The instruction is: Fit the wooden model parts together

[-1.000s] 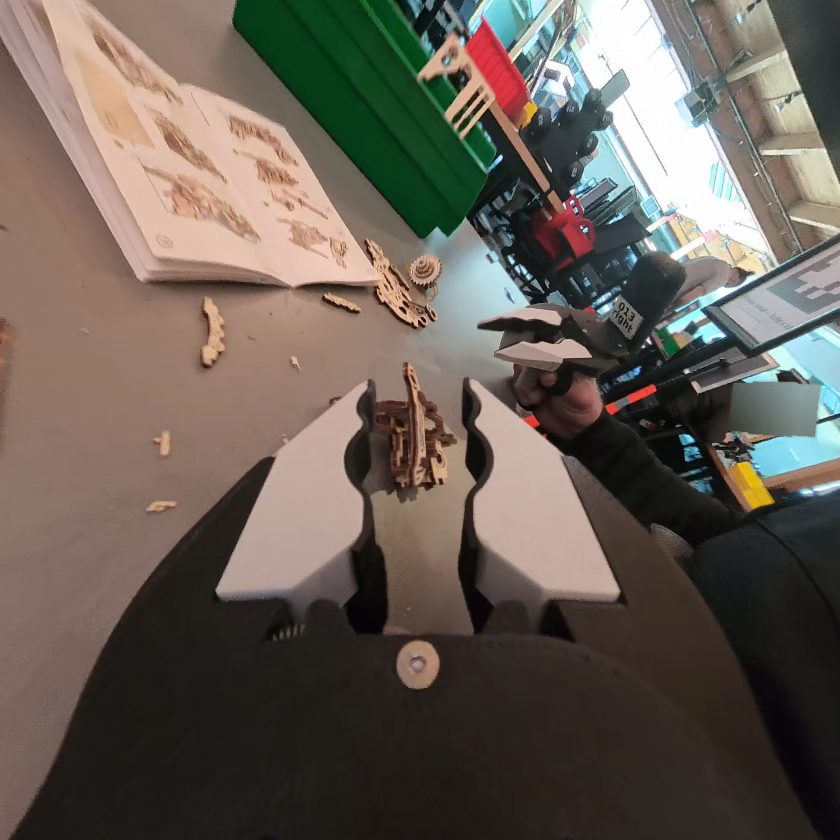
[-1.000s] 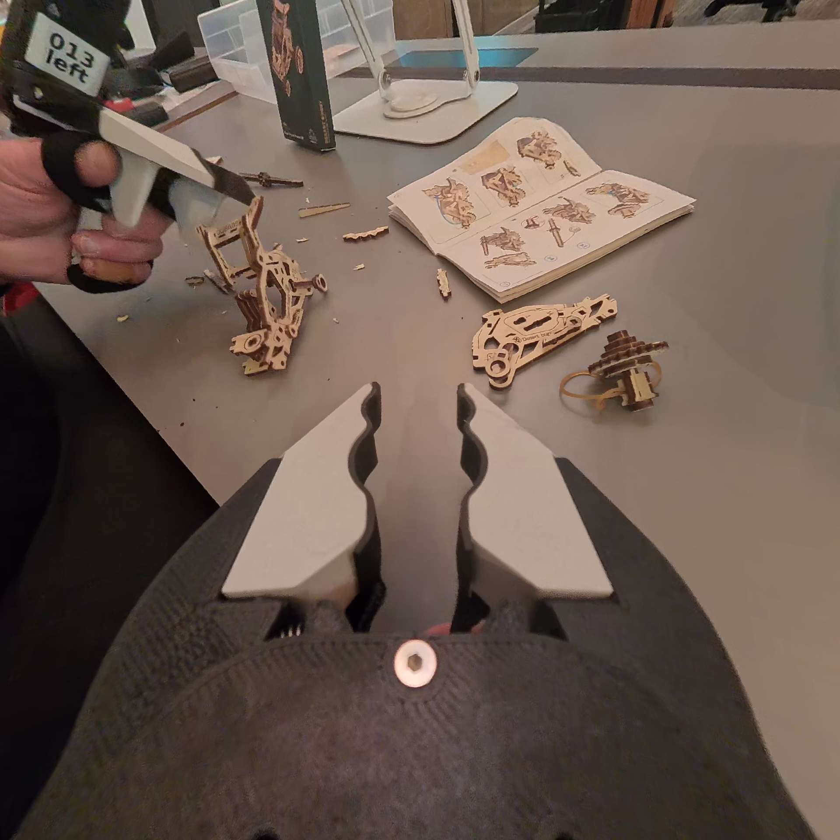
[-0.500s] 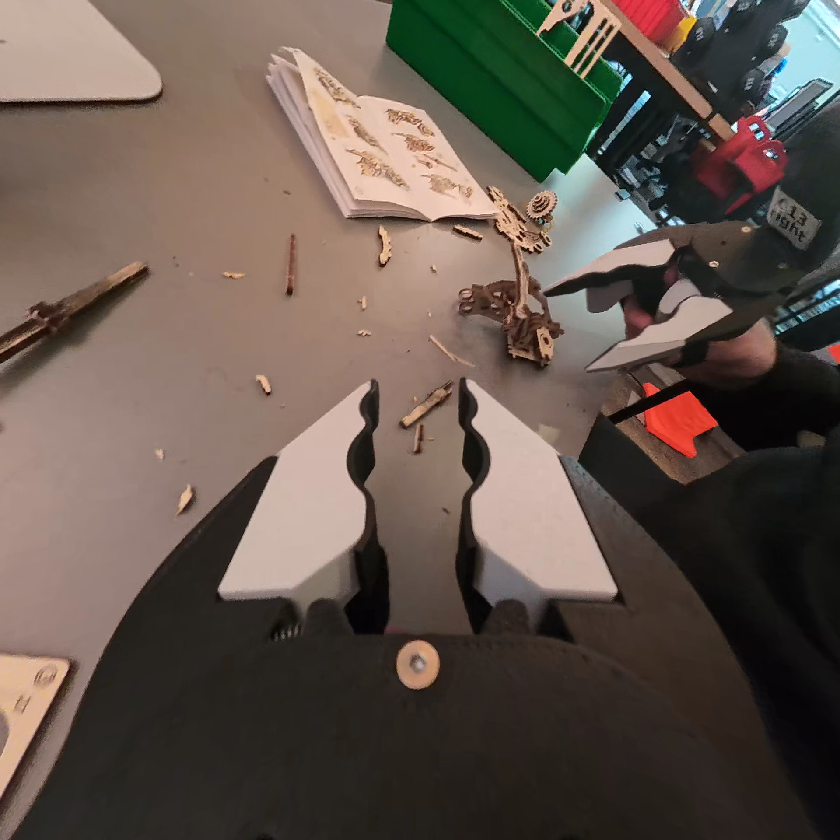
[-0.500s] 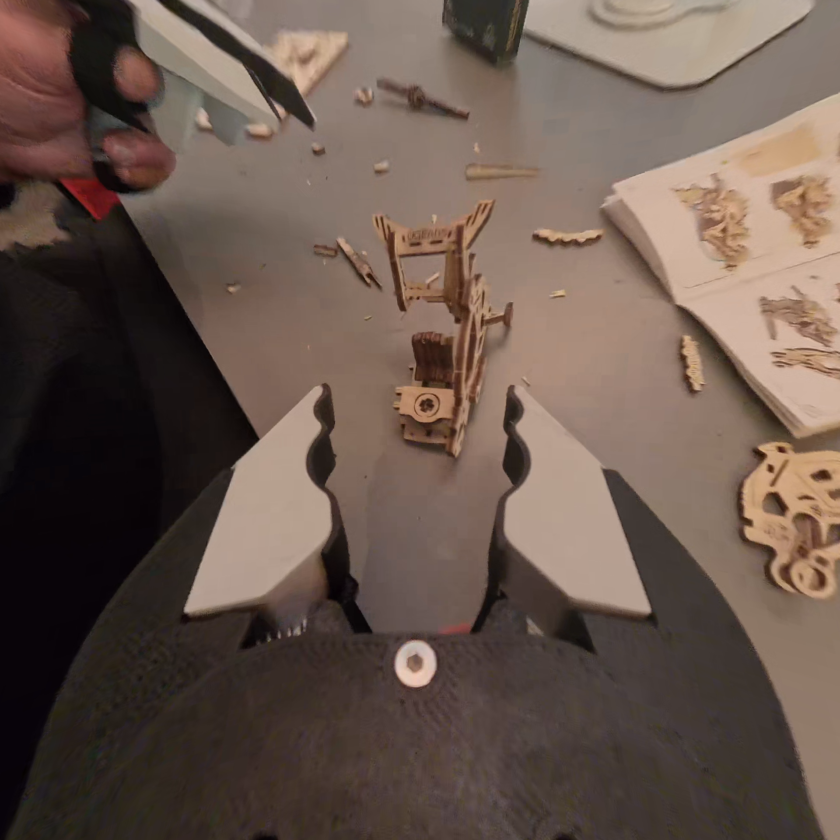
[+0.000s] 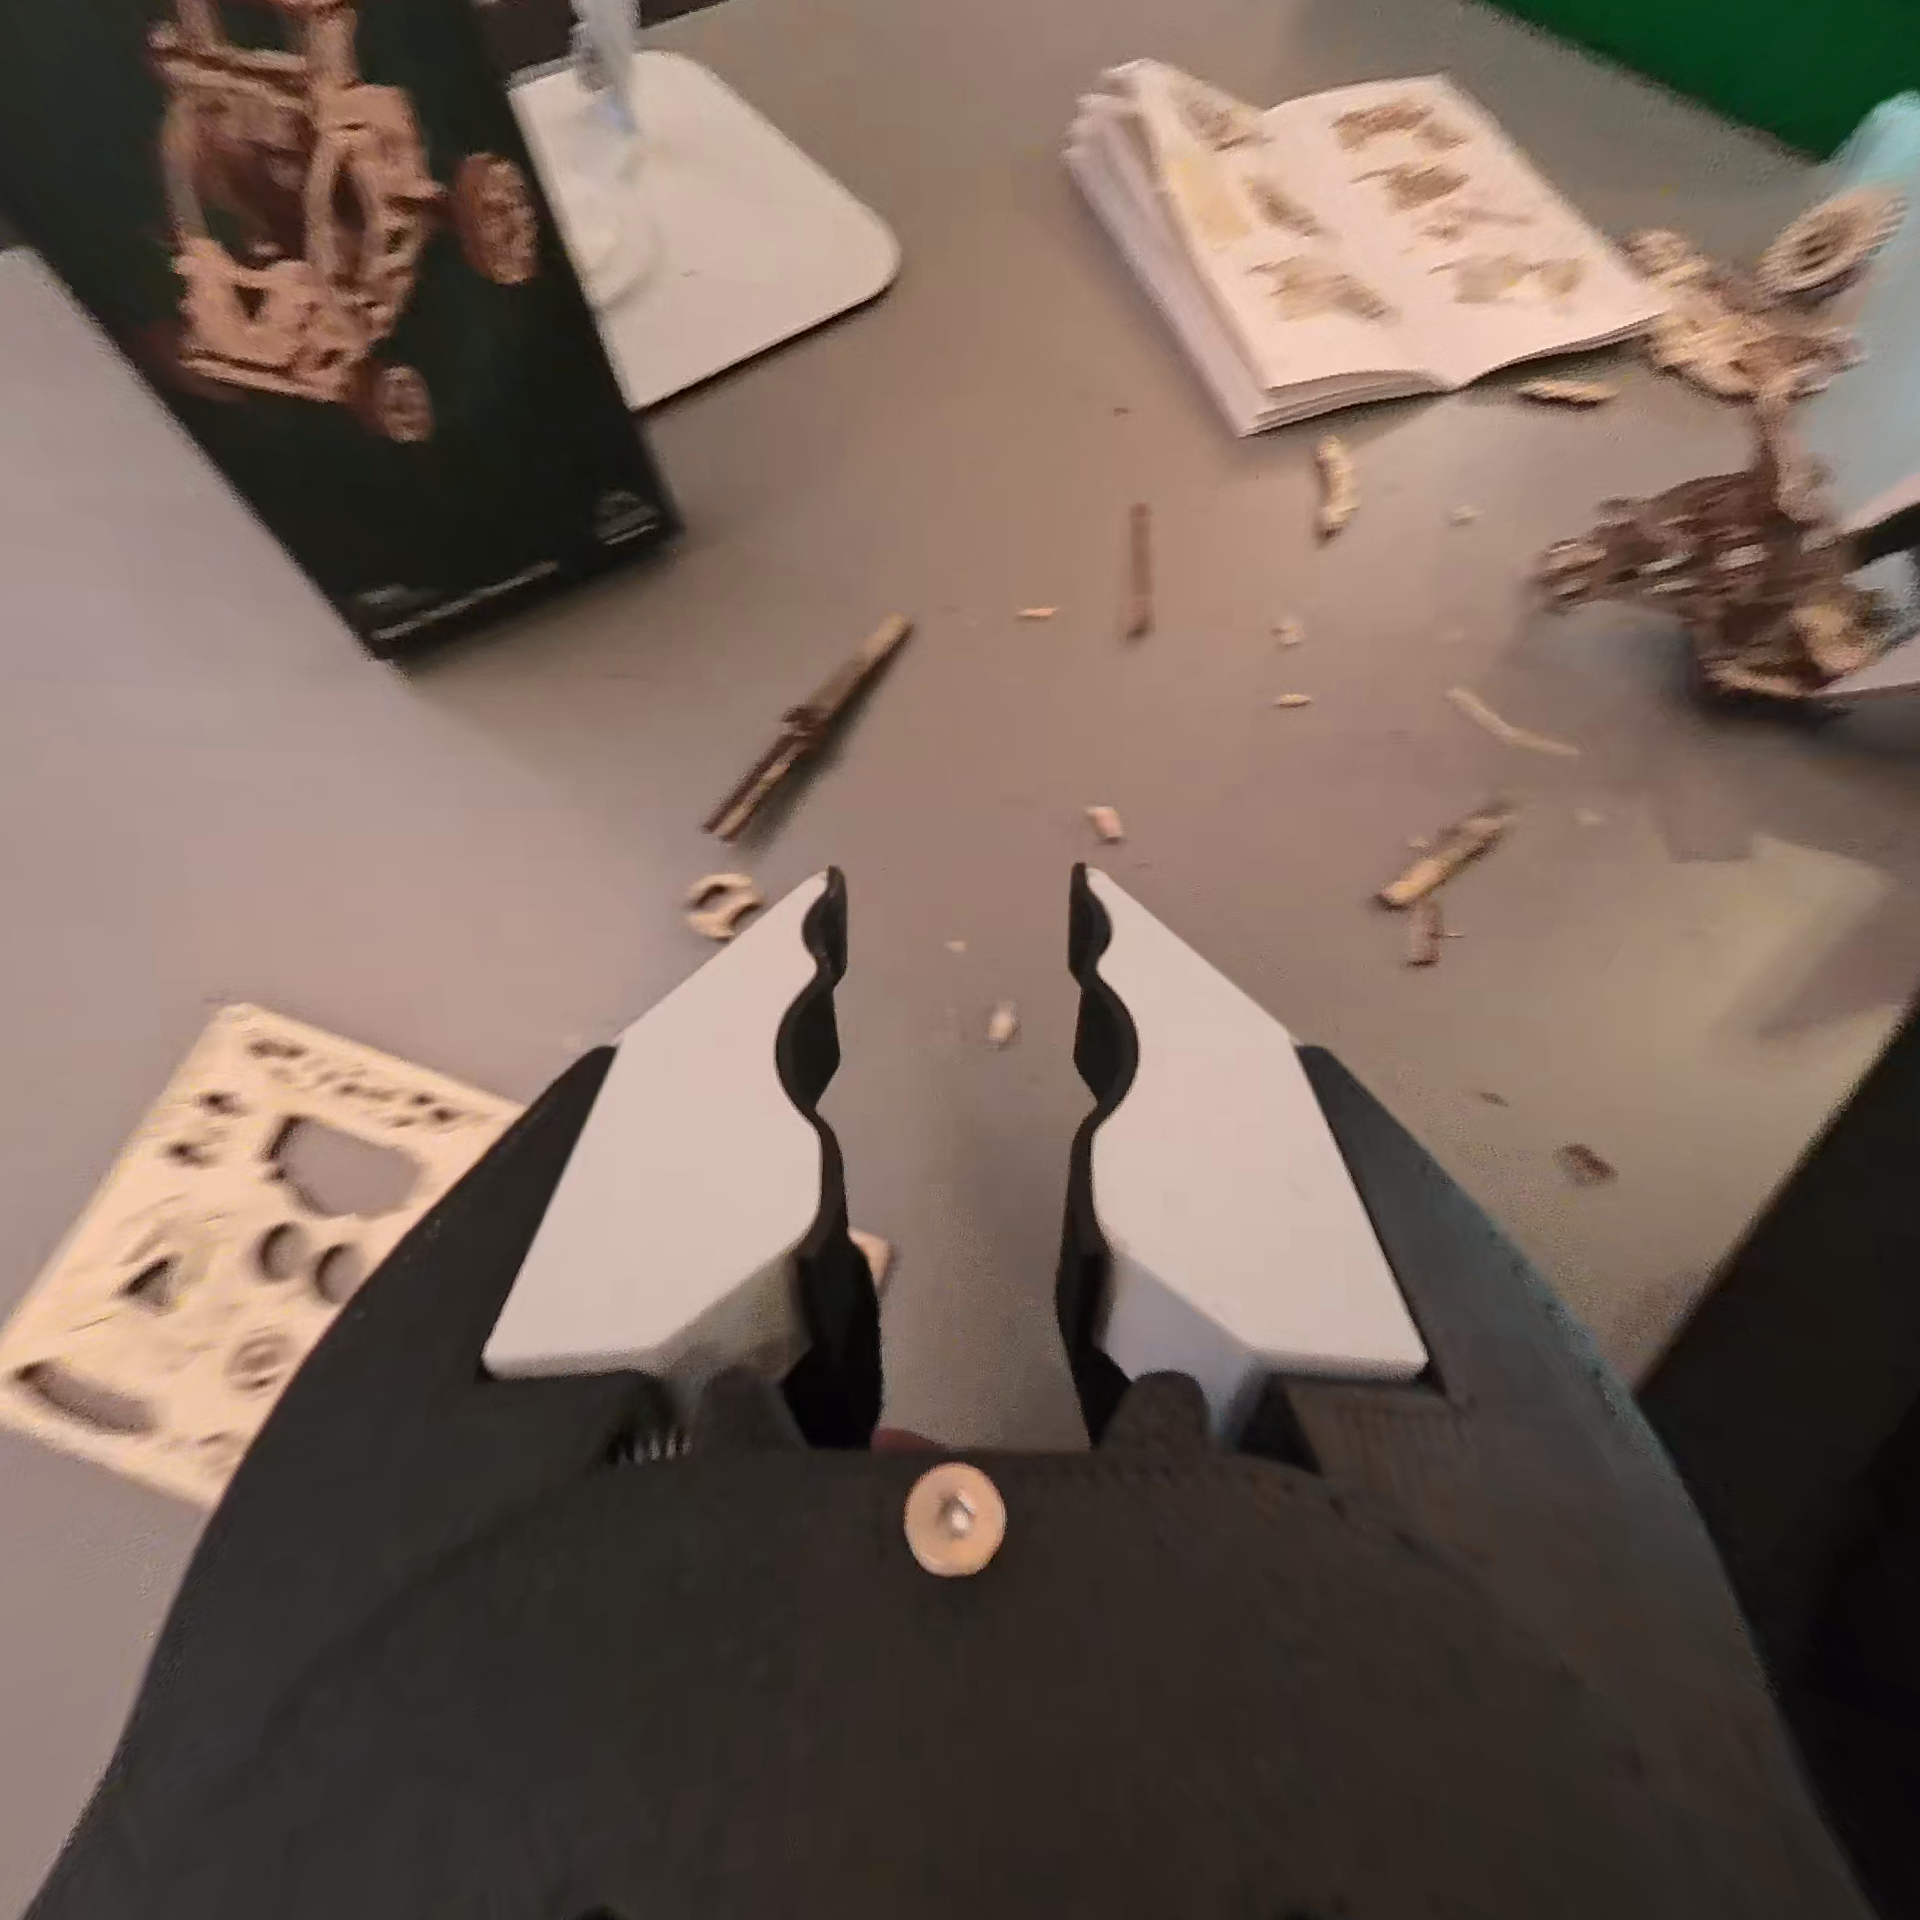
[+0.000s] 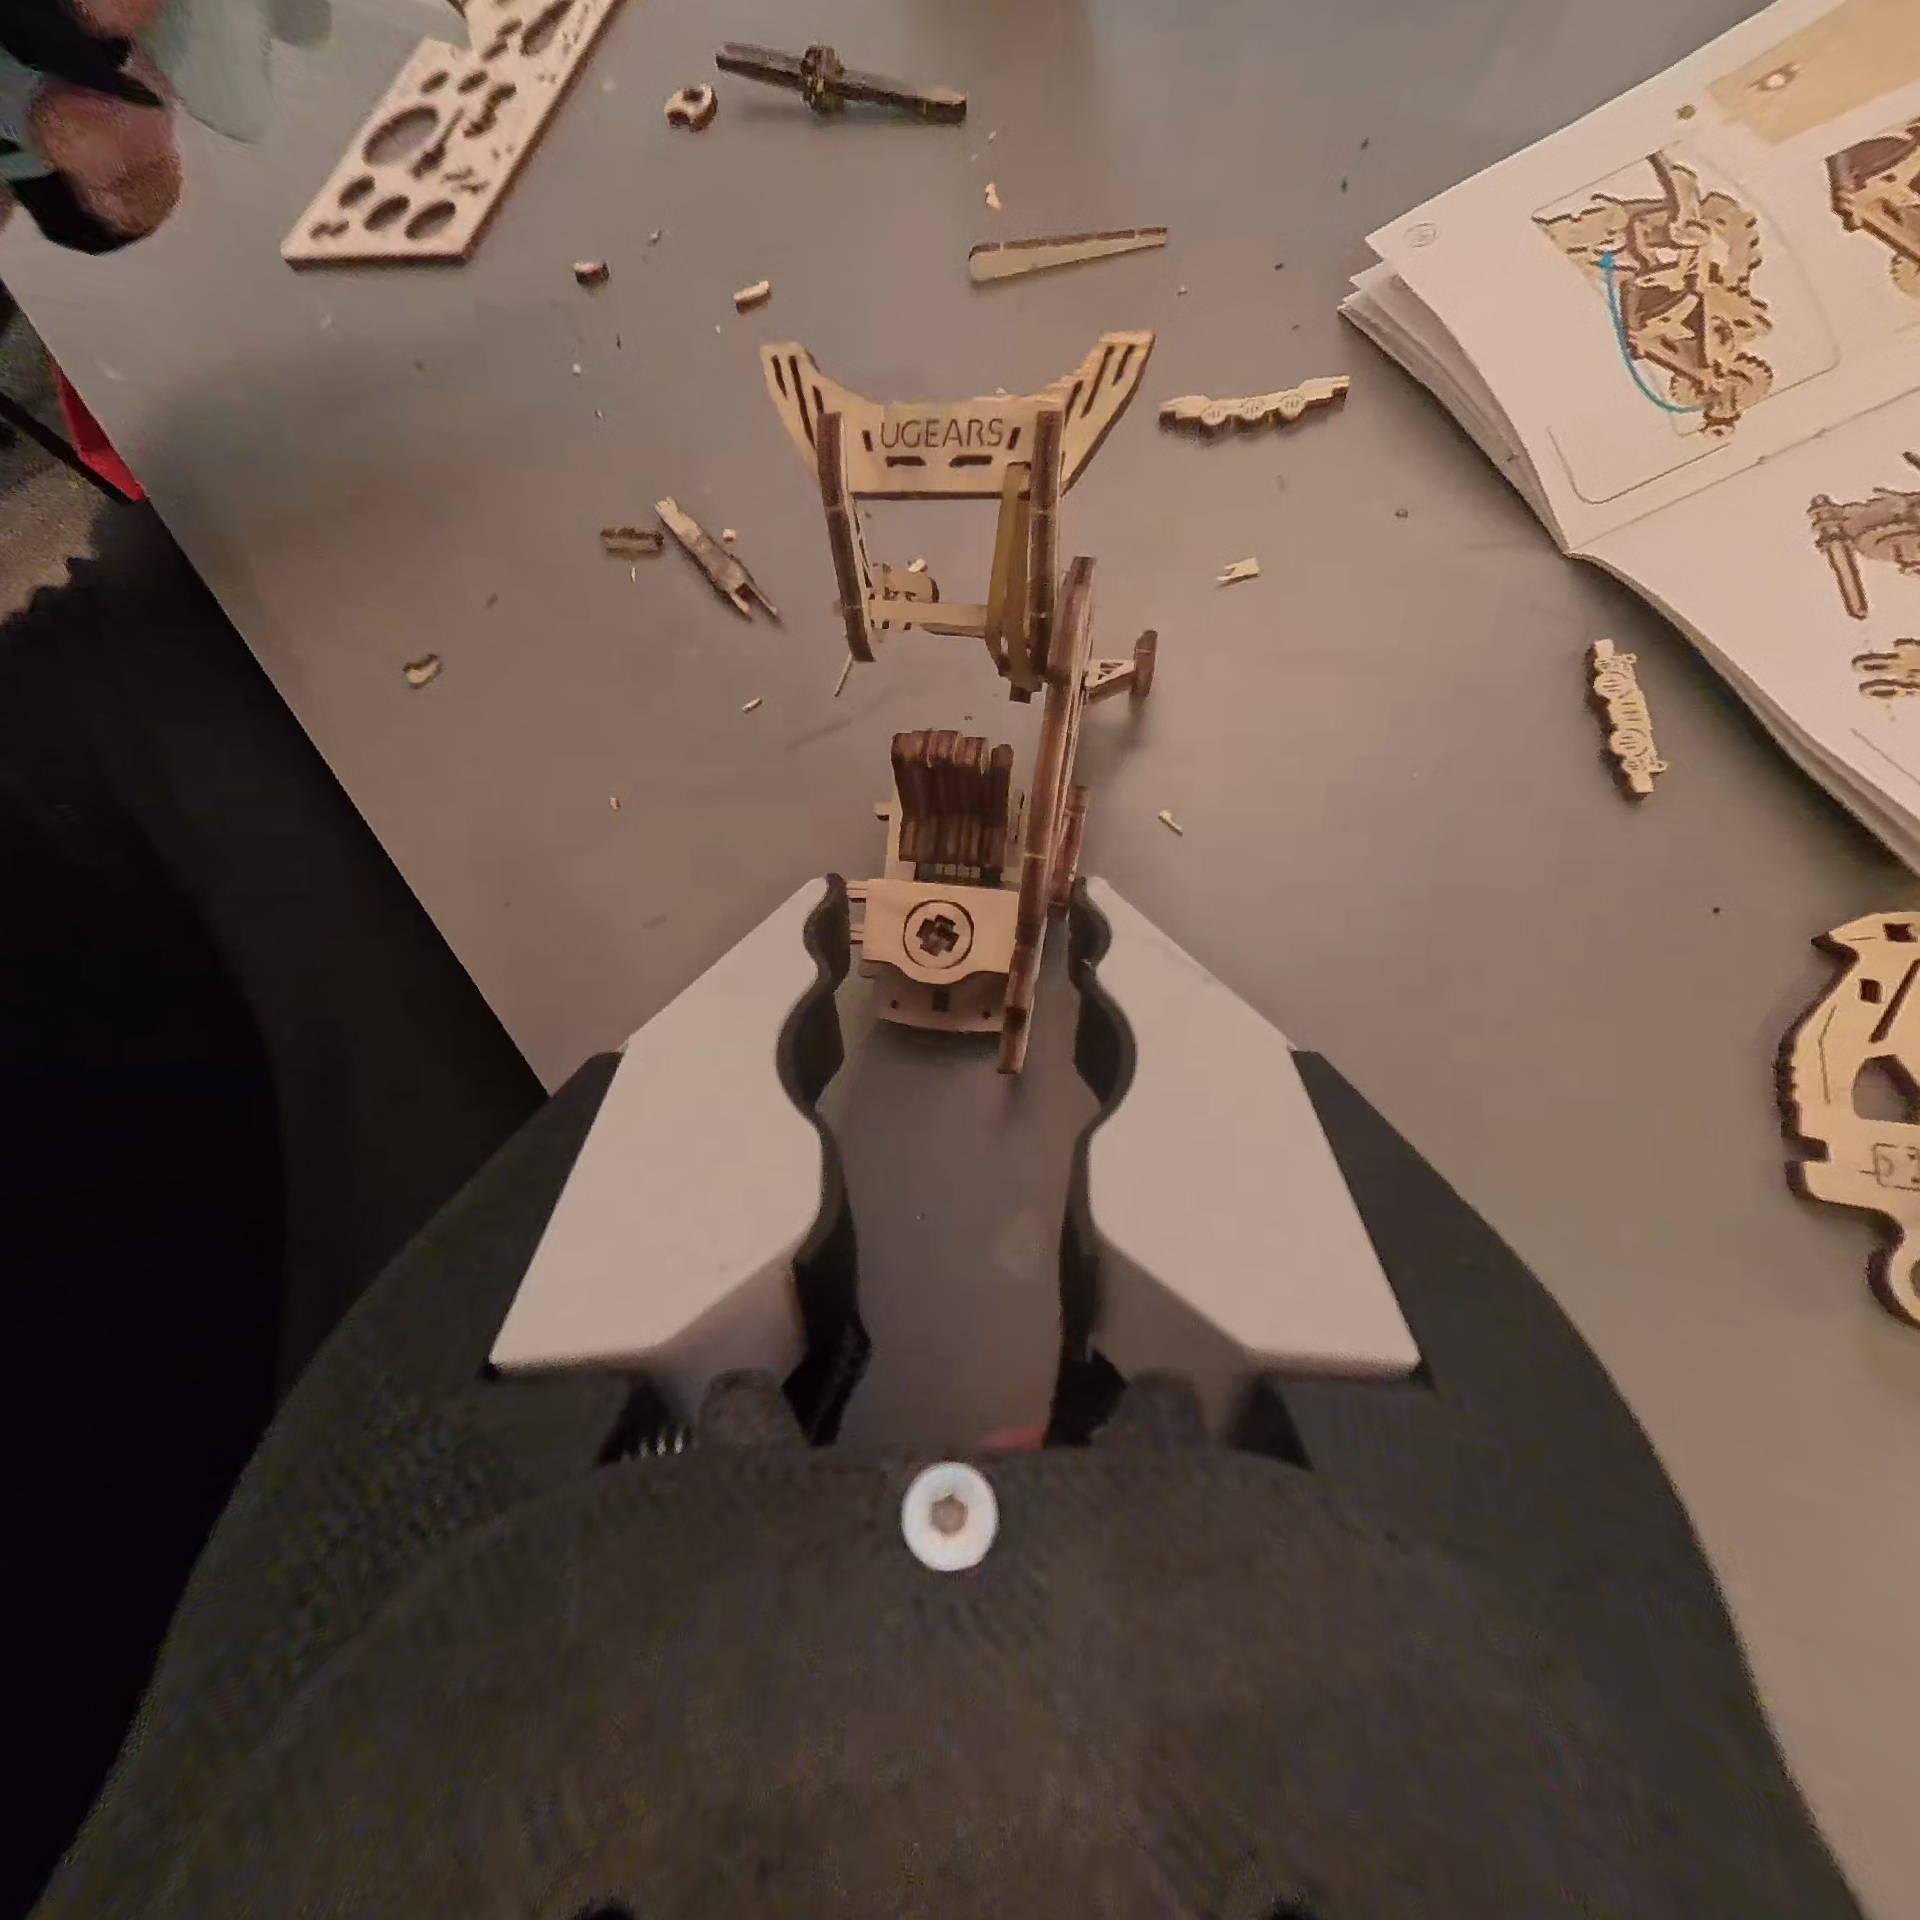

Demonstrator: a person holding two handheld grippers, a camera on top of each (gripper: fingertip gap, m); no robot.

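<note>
The half-built wooden model (image 6: 966, 665) stands on the grey table (image 6: 1403, 935). My right gripper (image 6: 954, 896) has closed on its near base block, with one fingertip against each side. The model also shows blurred at the right edge of the left wrist view (image 5: 1714, 592), with the right gripper's pale fingers (image 5: 1870, 416) beside it. My left gripper (image 5: 951, 883) is open and empty, held above bare table with wood scraps. A dark wooden axle (image 5: 810, 727) lies just ahead of it, and it also shows in the right wrist view (image 6: 842, 88).
A black kit box (image 5: 312, 312) and a white stand base (image 5: 727, 239) are at the far left. An open instruction booklet (image 6: 1662, 416) lies at the right. A punched-out sheet (image 5: 208, 1226), a flat side plate (image 6: 1860, 1122), a toothed strip (image 6: 1247, 405) and a wedge (image 6: 1060, 255) lie loose. The table edge runs along the left (image 6: 312, 727). Spacing between my two grippers at the tips: around 25 cm.
My right gripper moved forward and narrowed onto the model's base. My left gripper swung left, away from the model, towards the box and axle, and opened a little wider.
</note>
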